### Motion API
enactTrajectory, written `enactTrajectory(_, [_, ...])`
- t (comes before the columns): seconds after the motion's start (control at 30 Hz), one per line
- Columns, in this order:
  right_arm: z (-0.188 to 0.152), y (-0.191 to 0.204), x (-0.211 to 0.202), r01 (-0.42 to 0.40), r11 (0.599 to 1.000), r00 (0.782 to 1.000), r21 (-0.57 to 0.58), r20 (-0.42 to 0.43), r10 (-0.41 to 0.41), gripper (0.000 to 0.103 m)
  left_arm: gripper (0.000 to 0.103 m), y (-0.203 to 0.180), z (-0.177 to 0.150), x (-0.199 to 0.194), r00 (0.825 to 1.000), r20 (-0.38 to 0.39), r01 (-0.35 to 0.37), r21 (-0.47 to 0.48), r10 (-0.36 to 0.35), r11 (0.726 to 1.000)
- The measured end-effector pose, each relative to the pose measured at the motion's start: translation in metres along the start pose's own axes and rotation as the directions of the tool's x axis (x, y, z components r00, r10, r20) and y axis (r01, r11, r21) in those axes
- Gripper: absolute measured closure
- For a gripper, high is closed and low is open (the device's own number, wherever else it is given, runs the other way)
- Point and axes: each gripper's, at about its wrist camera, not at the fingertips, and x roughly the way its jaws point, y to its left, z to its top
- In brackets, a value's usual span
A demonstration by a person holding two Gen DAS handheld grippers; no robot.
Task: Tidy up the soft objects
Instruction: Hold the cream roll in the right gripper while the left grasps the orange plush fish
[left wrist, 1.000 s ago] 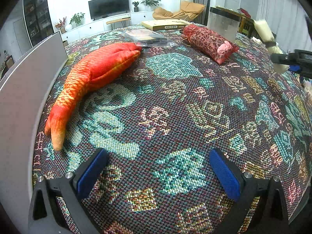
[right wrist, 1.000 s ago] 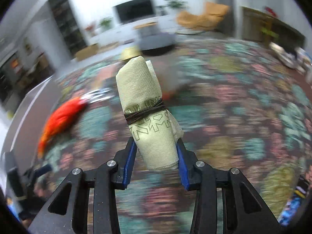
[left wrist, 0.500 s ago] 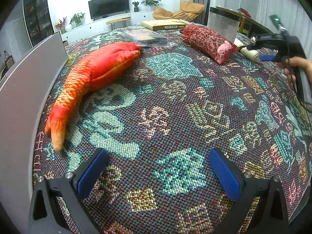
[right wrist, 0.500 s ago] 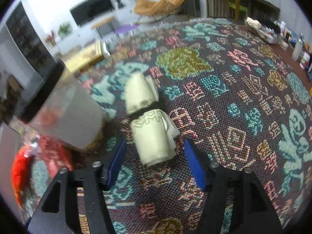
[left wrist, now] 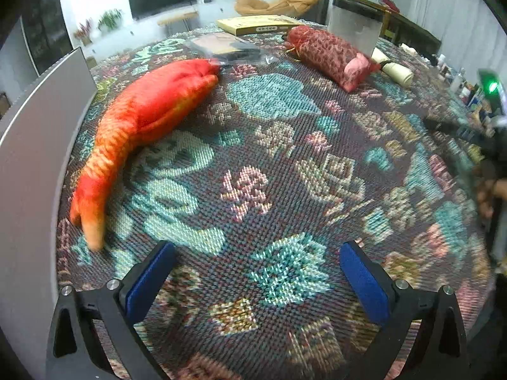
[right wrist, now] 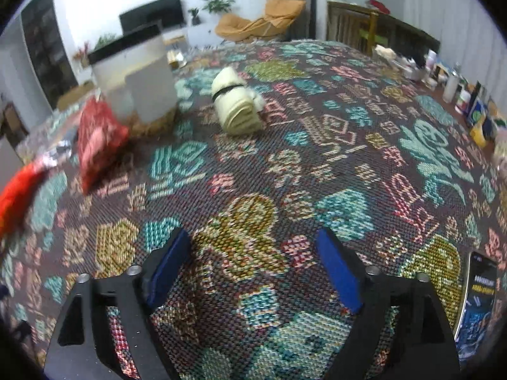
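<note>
An orange plush fish lies at the left of the patterned cloth, ahead-left of my open, empty left gripper; it shows blurred in the right wrist view. A red mesh pouch lies at the back, also seen in the right wrist view. A rolled cream cloth tied with a dark band lies beside the clear bin, well ahead of my open, empty right gripper. The roll also shows in the left wrist view.
A grey panel stands along the left edge. A clear plastic packet and a yellow box lie at the back. Bottles and small items crowd the right side. A phone lies near right.
My right gripper opened, let go of the cream roll beside the clear bin, and pulled back from it. My left gripper stayed open and almost still.
</note>
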Motion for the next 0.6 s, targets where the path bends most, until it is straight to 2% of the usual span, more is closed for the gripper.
enactTrajectory(0.1, [0.000,-0.001,0.000,-0.004,1.000,1.000,0.001,-0.001,0.004,0.009,0.001,0.016,0.032,-0.032,0.997,0.069,0.020,-0.029,-0.018,0.999])
enactTrajectory(0.13, [-0.001,-0.002,-0.001,-0.006,1.000,1.000,0.003,0.000,0.006,0.009,0.001,0.025,0.052,-0.040,0.997,0.077,0.018,-0.041,-0.014,0.999])
enactTrajectory(0.2, [0.000,-0.003,-0.001,-0.004,1.000,1.000,0.002,0.000,0.004,0.009,0.000,0.038,0.079,-0.040,0.998,0.055,0.009,-0.058,-0.006,0.998])
enactTrajectory(0.3, [-0.001,-0.002,-0.003,-0.005,1.000,1.000,0.002,0.000,0.005,0.009,0.000,0.064,0.119,-0.013,1.000,-0.007,-0.014,-0.085,0.013,0.996])
enactTrajectory(0.4, [-0.001,-0.001,-0.001,-0.009,1.000,1.000,0.004,0.000,0.009,0.009,0.000,0.080,0.134,0.025,0.996,-0.089,-0.035,-0.088,0.028,0.995])
enactTrajectory(0.47, [0.001,-0.002,-0.001,-0.029,1.000,1.000,0.002,0.000,0.029,0.008,0.000,0.086,0.131,0.046,0.990,-0.139,-0.051,-0.085,0.039,0.995])
enactTrajectory(0.57, [0.028,-0.020,0.000,-0.126,0.992,0.992,0.004,0.000,0.126,0.012,0.000,0.089,0.125,0.061,0.983,-0.175,-0.064,-0.072,0.051,0.995])
enactTrajectory(0.6, [0.042,-0.027,-0.002,-0.119,0.993,0.993,0.007,0.022,0.119,0.012,0.000,0.087,0.123,0.062,0.984,-0.170,-0.071,-0.062,0.060,0.996])
